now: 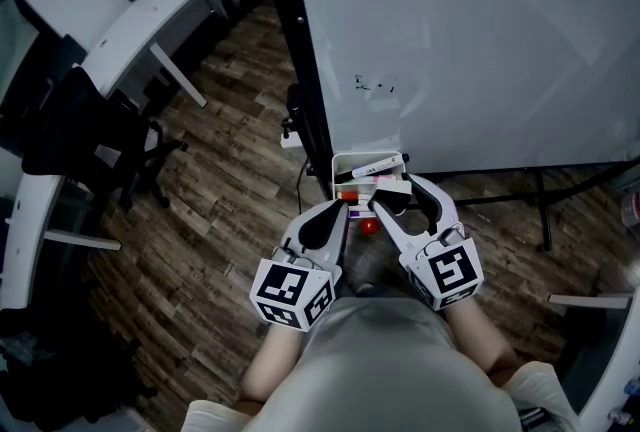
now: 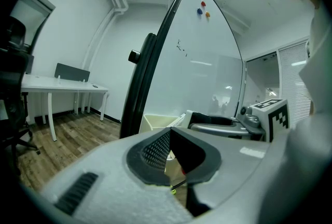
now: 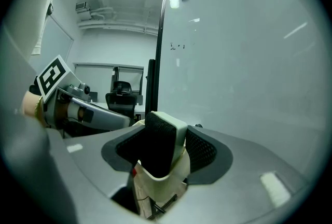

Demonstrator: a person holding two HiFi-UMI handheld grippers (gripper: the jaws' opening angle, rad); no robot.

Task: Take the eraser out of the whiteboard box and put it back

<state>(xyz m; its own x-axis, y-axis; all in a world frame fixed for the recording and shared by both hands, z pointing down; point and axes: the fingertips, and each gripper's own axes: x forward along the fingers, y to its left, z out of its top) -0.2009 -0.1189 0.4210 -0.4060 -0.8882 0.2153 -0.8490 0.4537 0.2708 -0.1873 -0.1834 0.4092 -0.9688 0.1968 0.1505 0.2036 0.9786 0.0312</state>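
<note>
Right hand-held gripper (image 3: 166, 151) clamped on the eraser (image 3: 167, 137), black felt facing left in the right gripper view. Eraser held just above the open white box (image 1: 341, 161) at the whiteboard's (image 1: 460, 40) lower edge, a marker lying inside. Left hand-held gripper (image 1: 330, 216) closed, empty, just beside the box.

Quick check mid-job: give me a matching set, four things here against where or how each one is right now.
Things:
1. eraser
2. left gripper
3. box
4. chair

Place or state:
A. shut, nothing in it
B. on the floor, far left in the head view
C. clamped in the right gripper
D. at the whiteboard bottom edge, by its dark post

Pairs: 1-C, 2-A, 3-D, 4-B
</note>
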